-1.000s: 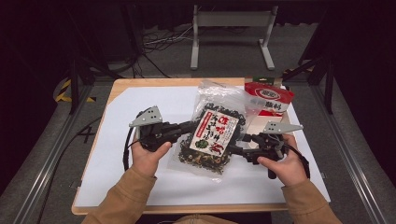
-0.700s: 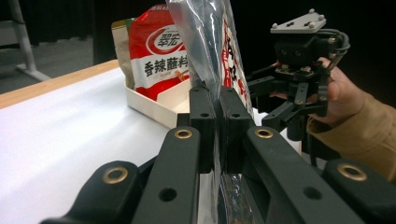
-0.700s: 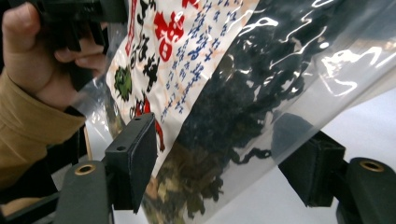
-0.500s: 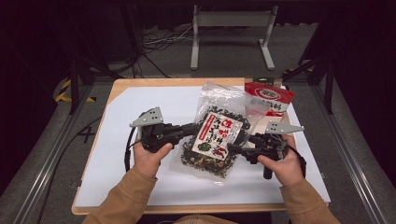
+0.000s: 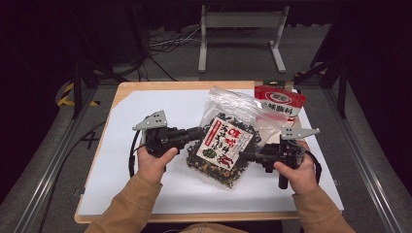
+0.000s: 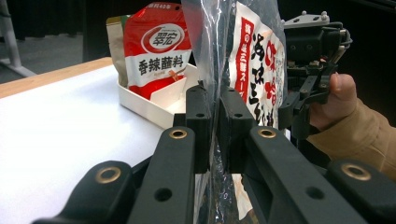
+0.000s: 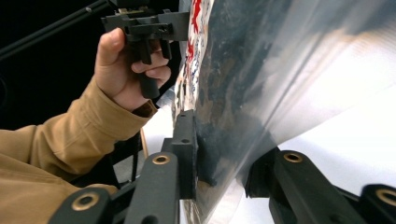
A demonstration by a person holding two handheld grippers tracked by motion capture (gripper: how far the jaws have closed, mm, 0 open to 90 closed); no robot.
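A clear plastic bag (image 5: 223, 145) holding a dark seaweed snack with a white and red label hangs between my two grippers above the white table sheet (image 5: 145, 111). My left gripper (image 5: 198, 133) is shut on the bag's left edge; in the left gripper view its pads (image 6: 201, 126) pinch the film (image 6: 254, 56). My right gripper (image 5: 248, 156) sits at the bag's lower right edge. Its jaws have just been closing with the bag (image 7: 289, 70) between them, and in the right gripper view the gripper (image 7: 222, 163) presses on the bag's filled part.
A red pouch (image 5: 279, 101) stands at the table's back right, leaning in a white divided tray (image 6: 149, 105). The wooden table edge (image 5: 194, 216) runs along the front. Metal rails and a stand are on the dark floor beyond the table.
The right gripper's jaws have drawn in onto the bag's right edge. The bag has shifted slightly; both hands stay where they were.
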